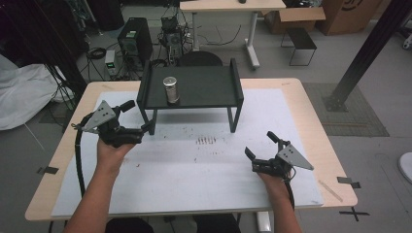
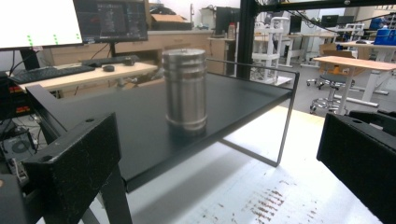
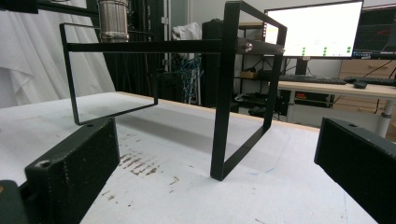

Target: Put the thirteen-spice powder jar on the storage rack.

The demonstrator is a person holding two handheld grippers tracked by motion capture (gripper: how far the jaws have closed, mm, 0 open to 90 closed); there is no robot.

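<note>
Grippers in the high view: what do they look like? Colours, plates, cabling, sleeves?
Both are black handheld units. The left tool and the right tool each carry a grey three-cornered plate with small holes on top. A black cable trails from the left one along the forearm; another runs from the right. The jaws are blocky, matte black, with a speckled texture in both gripper views. Forearms are bare, no sleeves visible.

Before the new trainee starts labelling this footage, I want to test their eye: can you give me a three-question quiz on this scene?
1. True or false: the metal can lies on its side.
2. What does the can stand on? A) the white mat B) the black shelf C) the floor
3. Fill in: both the left tool and the right tool have jaws that are ____.

Key: 1 false, it stands upright. 2 B, the black shelf. 3 open, with nothing between them.
</note>
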